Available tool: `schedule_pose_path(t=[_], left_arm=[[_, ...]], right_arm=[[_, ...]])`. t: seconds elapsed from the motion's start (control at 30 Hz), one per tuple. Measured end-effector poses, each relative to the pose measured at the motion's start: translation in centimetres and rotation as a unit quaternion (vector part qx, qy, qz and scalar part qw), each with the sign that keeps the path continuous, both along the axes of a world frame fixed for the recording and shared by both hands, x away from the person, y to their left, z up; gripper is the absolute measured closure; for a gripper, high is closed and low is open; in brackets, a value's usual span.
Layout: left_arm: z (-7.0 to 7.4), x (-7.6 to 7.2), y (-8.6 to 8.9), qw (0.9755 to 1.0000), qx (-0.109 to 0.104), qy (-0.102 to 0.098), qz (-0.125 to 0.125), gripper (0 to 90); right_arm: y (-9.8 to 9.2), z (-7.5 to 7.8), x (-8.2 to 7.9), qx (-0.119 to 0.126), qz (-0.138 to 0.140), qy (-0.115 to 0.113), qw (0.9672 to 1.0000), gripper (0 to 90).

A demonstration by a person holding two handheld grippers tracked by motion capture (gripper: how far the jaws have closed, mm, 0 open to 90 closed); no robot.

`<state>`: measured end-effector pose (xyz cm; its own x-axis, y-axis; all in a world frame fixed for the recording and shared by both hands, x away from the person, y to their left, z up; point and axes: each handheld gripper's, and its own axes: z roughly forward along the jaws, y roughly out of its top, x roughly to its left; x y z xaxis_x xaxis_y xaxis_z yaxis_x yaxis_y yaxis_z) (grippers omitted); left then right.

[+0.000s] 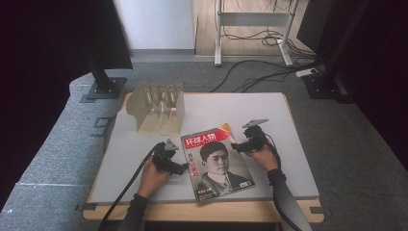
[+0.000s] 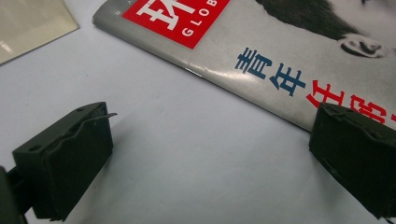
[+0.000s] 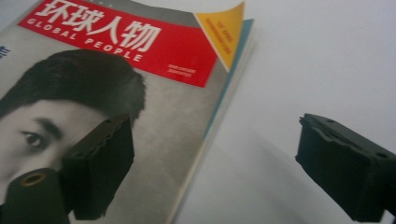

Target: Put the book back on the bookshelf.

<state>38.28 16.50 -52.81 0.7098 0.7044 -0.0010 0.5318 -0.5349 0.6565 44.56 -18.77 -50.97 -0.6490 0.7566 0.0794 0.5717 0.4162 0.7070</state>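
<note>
A magazine (image 1: 215, 161) with a red title band and a portrait cover lies flat on the white table top (image 1: 269, 110), near the front. My left gripper (image 1: 182, 168) sits at the magazine's left edge, open, one jaw over the spine and the other over bare table; in the left gripper view the magazine (image 2: 280, 51) runs across the top. My right gripper (image 1: 235, 146) is at the magazine's right edge, open, straddling that edge. The right gripper view has the magazine (image 3: 154, 93) at left, with one jaw above the cover and one above the table.
A beige slotted file rack (image 1: 156, 108) stands at the table's back left, just behind the magazine. Cables and stand bases lie on the floor beyond the table. Bare table surface (image 1: 293, 159) spreads to the right of the magazine.
</note>
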Motion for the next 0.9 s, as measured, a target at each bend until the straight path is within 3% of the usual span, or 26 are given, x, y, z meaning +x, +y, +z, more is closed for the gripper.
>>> schedule_pose_path(t=[0.2,0.4,0.5,0.7,0.9], left_arm=[[0.0,0.1,-0.2,1.0000,-0.001,0.002,0.002,0.0],[0.0,0.2,-0.3,1.0000,-0.001,0.003,0.003,0.0],[0.0,0.2,-0.4,1.0000,-0.001,0.002,0.004,0.0],[0.0,0.2,-0.4,1.0000,-0.001,0.003,0.004,0.0],[-0.1,0.2,-0.4,1.0000,-0.001,0.003,0.004,0.0]], right_arm=[[1.1,-0.5,0.5,0.020,0.012,0.012,0.9997,15.3],[2.0,-1.2,1.6,0.038,0.003,0.031,0.9988,18.8],[2.2,-1.4,1.9,0.060,-0.001,0.042,0.9973,22.1],[2.0,-1.2,1.4,0.080,-0.018,0.066,0.9945,25.0],[0.9,-1.0,-0.2,0.092,0.000,0.089,0.9918,32.2]])
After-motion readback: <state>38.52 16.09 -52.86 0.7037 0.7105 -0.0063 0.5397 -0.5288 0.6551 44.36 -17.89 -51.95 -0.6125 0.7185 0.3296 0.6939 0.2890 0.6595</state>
